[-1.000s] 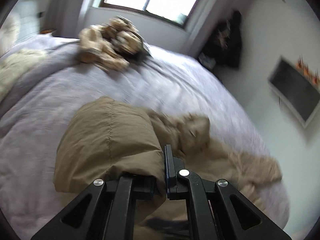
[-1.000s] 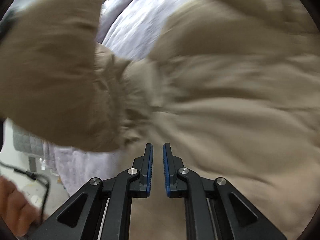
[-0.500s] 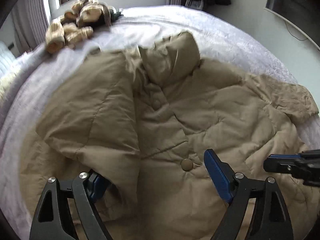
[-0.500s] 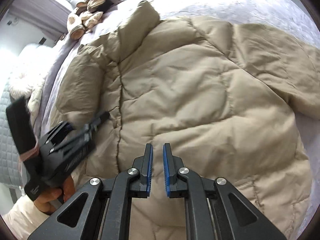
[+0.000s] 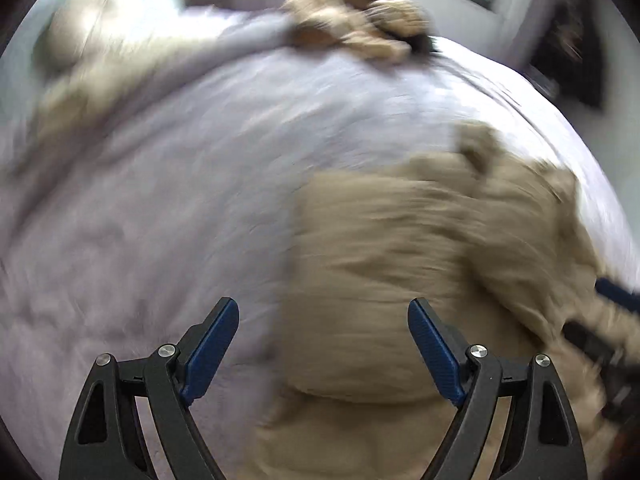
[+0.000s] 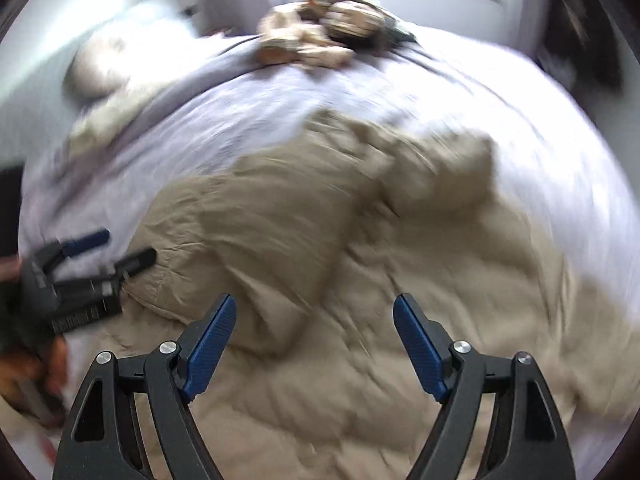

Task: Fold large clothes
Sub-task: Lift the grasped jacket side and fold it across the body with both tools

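A large tan padded jacket (image 6: 360, 280) lies spread on the lilac bedspread (image 6: 400, 92), its left sleeve folded over the front. It also shows blurred in the left wrist view (image 5: 400, 280). My left gripper (image 5: 322, 344) is open and empty above the jacket's left edge; it also shows in the right wrist view (image 6: 104, 248). My right gripper (image 6: 314, 340) is open and empty above the jacket's lower front; its fingers (image 5: 616, 292) show at the right edge of the left wrist view.
A heap of beige and dark clothes (image 6: 324, 36) lies at the far side of the bed under the window. Pale pillows (image 6: 104, 60) lie at the far left. A dark garment (image 5: 568, 52) hangs on the right wall.
My left gripper let go of the folded sleeve and swung left, jaws wide. My right gripper went from shut to wide open. Both views are blurred with motion.
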A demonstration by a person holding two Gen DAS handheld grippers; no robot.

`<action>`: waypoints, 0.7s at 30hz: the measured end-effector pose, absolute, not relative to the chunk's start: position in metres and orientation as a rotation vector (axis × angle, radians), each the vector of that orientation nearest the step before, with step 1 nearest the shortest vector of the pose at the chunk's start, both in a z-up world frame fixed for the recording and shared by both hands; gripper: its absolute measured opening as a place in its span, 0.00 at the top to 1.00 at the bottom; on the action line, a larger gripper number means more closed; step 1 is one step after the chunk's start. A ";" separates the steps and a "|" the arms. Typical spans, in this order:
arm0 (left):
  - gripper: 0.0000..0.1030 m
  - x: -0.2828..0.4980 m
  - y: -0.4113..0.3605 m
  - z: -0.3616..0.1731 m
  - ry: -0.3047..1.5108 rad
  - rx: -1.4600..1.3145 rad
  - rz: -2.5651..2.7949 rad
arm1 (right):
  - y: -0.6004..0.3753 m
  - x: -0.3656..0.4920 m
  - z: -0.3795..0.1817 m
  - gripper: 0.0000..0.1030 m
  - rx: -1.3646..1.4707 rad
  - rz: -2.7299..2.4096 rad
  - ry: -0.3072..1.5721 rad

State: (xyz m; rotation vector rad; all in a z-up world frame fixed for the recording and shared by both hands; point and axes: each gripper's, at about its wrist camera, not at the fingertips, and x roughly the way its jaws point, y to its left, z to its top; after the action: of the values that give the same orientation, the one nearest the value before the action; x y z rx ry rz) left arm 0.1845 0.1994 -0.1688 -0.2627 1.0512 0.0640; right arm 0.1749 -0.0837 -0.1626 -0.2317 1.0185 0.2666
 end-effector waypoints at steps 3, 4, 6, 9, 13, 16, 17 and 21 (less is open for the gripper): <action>0.15 0.203 0.234 -0.192 1.118 -0.446 0.029 | -0.033 0.188 -0.187 0.19 -0.407 0.270 0.999; 0.15 0.210 0.241 -0.198 1.125 -0.498 0.006 | -0.021 0.193 -0.196 0.19 -0.461 0.254 0.991; 0.15 0.225 0.254 -0.208 1.148 -0.604 -0.056 | -0.004 0.203 -0.216 0.19 -0.574 0.189 0.972; 0.15 0.245 0.253 -0.224 1.188 -0.726 -0.160 | -0.003 0.217 -0.231 0.28 -0.642 0.085 0.941; 0.44 0.261 0.242 -0.224 1.150 -0.720 -0.193 | -0.046 0.228 -0.215 0.84 -0.455 -0.013 0.945; 0.84 0.257 0.226 -0.200 1.059 -0.607 -0.194 | -0.097 0.230 -0.202 0.89 -0.190 -0.087 0.988; 0.85 0.251 0.217 -0.187 1.025 -0.504 -0.198 | -0.112 0.230 -0.204 0.89 -0.119 -0.105 1.011; 0.85 0.236 0.192 -0.174 0.993 -0.183 -0.178 | -0.173 0.214 -0.228 0.90 0.222 -0.208 1.156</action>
State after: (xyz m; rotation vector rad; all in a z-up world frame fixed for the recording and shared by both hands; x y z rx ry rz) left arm 0.2356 0.1920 -0.1743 -0.1834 0.9932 -0.1781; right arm 0.2142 -0.1726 -0.2280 0.2220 1.1561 -0.2079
